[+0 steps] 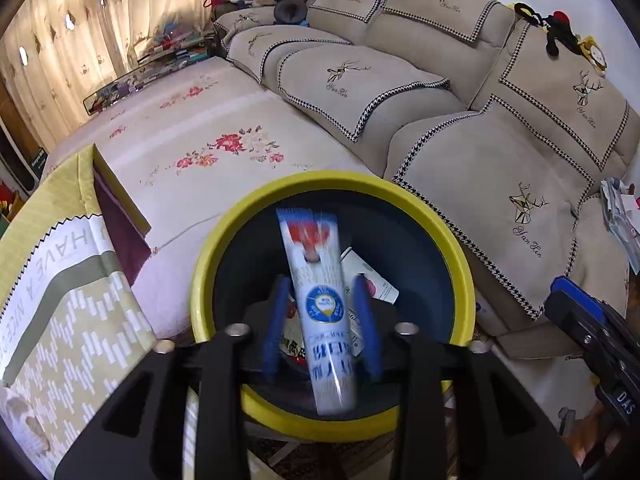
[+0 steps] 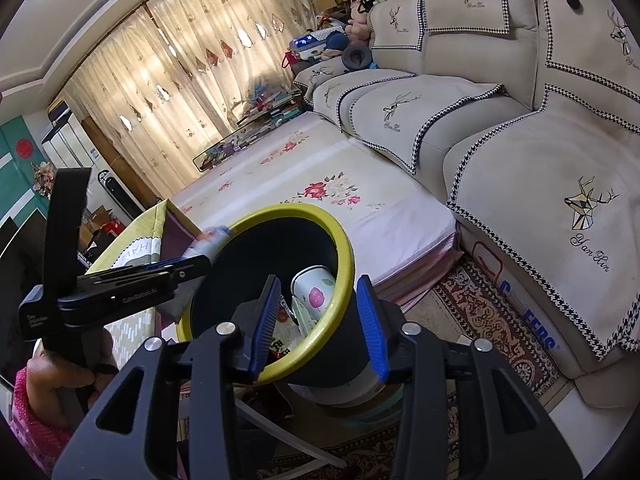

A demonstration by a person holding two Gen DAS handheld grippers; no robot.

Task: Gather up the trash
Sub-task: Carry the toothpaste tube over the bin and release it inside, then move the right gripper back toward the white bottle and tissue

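A black trash bin with a yellow rim (image 1: 452, 240) stands by the floral mat; it also shows in the right wrist view (image 2: 344, 248). My left gripper (image 1: 323, 320) is over the bin's mouth, its blue fingers spread, with a blurred white-and-blue wrapper (image 1: 320, 292) between them, not pinched. Other trash lies in the bin, including a white paper cup (image 2: 314, 290). My right gripper (image 2: 322, 320) is open and straddles the bin's near rim. The left gripper (image 2: 120, 292) shows at the bin's left edge there.
A beige sofa (image 1: 500, 152) with houndstooth-trimmed covers runs along the right. A floral mat (image 1: 208, 136) lies in front of it. A table with a yellow-green cloth (image 1: 60, 280) stands left of the bin. A patterned rug (image 2: 488, 316) lies under the bin.
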